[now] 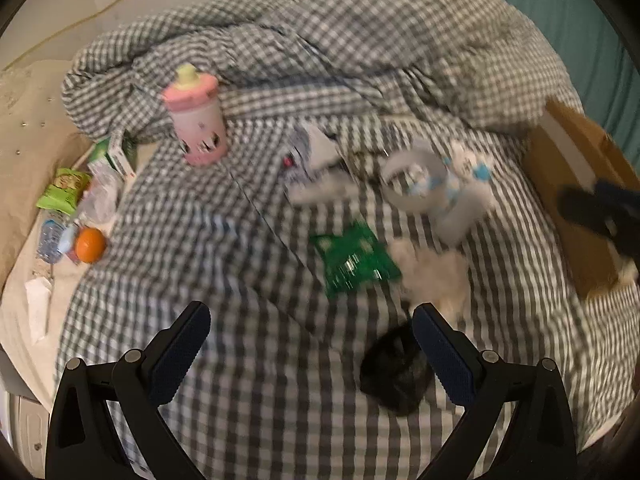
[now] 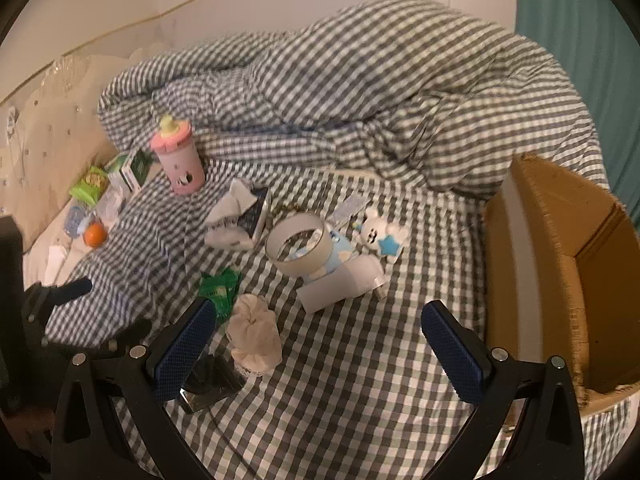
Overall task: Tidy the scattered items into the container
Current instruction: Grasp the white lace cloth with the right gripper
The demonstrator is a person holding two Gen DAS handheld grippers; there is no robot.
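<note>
Scattered items lie on a grey checked bed sheet (image 2: 360,380). A pink sippy bottle (image 2: 178,158) stands upright at the back left. A tape roll (image 2: 299,245), a white bear toy (image 2: 378,234), a green wrapper (image 2: 220,286), a cream cloth wad (image 2: 254,334) and a dark wrapper (image 2: 210,380) lie in the middle. A cardboard box (image 2: 560,280) stands open at the right. My left gripper (image 1: 312,356) is open above the sheet, the dark wrapper (image 1: 396,372) by its right finger. My right gripper (image 2: 316,352) is open and empty, low over the sheet near the box.
A bunched checked duvet (image 2: 380,100) fills the back. Small packets, a green box (image 2: 132,168), an orange ball (image 2: 95,235) and a plastic bottle lie along the left edge by the padded headboard (image 2: 40,128). A teal curtain (image 2: 580,40) hangs at the right.
</note>
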